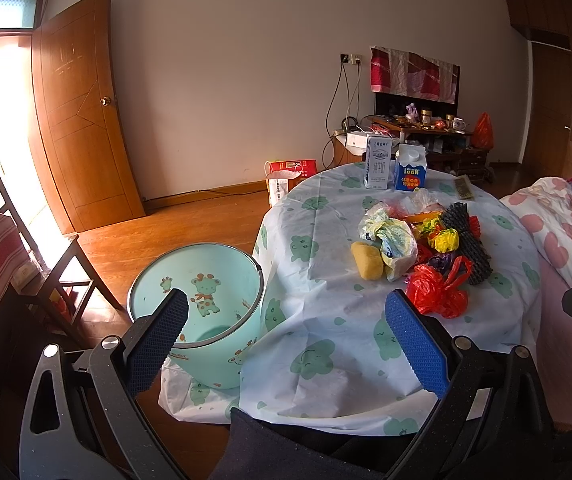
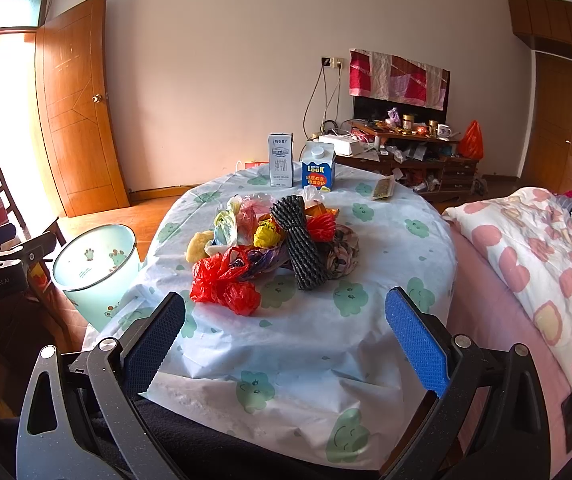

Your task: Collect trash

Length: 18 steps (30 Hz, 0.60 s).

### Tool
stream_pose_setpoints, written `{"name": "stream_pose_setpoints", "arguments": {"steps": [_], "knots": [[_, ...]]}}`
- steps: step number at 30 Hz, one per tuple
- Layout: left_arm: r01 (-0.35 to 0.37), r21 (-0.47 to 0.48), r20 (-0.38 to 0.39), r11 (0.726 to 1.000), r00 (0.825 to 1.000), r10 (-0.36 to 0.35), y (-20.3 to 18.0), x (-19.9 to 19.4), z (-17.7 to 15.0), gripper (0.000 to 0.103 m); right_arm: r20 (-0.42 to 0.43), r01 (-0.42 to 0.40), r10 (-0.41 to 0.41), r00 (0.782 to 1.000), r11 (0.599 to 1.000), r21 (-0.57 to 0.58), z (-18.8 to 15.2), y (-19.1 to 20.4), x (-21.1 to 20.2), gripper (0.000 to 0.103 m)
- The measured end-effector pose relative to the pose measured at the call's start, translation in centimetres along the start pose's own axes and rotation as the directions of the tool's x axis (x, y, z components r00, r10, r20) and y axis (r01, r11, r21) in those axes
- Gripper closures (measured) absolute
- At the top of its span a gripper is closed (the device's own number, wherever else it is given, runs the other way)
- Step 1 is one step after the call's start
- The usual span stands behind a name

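Blue textured pads line both fingers of the left gripper [image 1: 286,300], seen from the left wrist camera with the fingers spread wide apart and nothing between them. It hangs over the near edge of the table [image 1: 325,360], which is covered by a white plastic cloth printed with green shapes. Beyond the right finger lies the trash pile [image 1: 425,240]: a red plastic bag [image 1: 437,292] nearest, a yellow sponge [image 1: 367,260] just beside a crumpled pale yellow-green bag [image 1: 391,240], and a black mesh sleeve [image 1: 467,240] along the pile's far right side. Two cartons stand upright at the far edge, a white milk carton [image 1: 377,163] and a blue carton [image 1: 410,168], side by side. Left of the table, on the wooden floor, stands the mint-green bin [image 1: 202,312] with giraffe prints (its mouth open and tilted toward the camera).

From the right wrist camera, the right gripper [image 2: 285,300] is likewise opened wide and holds nothing, positioned above the table's near edge. The trash pile sits centred ahead of it, with the red plastic bag just beyond the left finger and the black mesh sleeve lying across the middle. The mint-green bin appears at left, beside the table and lower than its top. A pink flowered quilt [image 2: 545,260] lies on the bed to the right.
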<state>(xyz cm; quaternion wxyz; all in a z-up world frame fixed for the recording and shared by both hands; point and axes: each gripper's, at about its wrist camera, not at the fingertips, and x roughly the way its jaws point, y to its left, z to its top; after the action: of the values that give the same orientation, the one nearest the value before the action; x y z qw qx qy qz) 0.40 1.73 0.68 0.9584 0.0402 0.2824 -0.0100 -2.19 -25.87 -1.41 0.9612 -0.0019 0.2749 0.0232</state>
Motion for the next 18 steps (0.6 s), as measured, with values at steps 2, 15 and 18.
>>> {"name": "stream_pose_setpoints", "arguments": {"steps": [2,15,18], "knots": [[0.000,0.000,-0.001,1.000,1.000,0.000,0.3,0.1,0.1,0.006,-0.001,0.001,-0.001,1.000,1.000,0.000,0.0,0.0,0.0,0.005],[0.007,0.003,-0.023,1.000,1.000,-0.006,-0.7,2.5,-0.7,0.006,-0.023,0.027,-0.027,0.999,0.999,0.036,-0.1,-2.3,2.3,0.005],[0.038,-0.010,-0.033,0.999,0.999,-0.039,-1.1,4.4,-0.8,0.006,-0.022,0.052,-0.052,0.998,0.998,0.036,-0.3,-3.5,3.8,0.005]]}}
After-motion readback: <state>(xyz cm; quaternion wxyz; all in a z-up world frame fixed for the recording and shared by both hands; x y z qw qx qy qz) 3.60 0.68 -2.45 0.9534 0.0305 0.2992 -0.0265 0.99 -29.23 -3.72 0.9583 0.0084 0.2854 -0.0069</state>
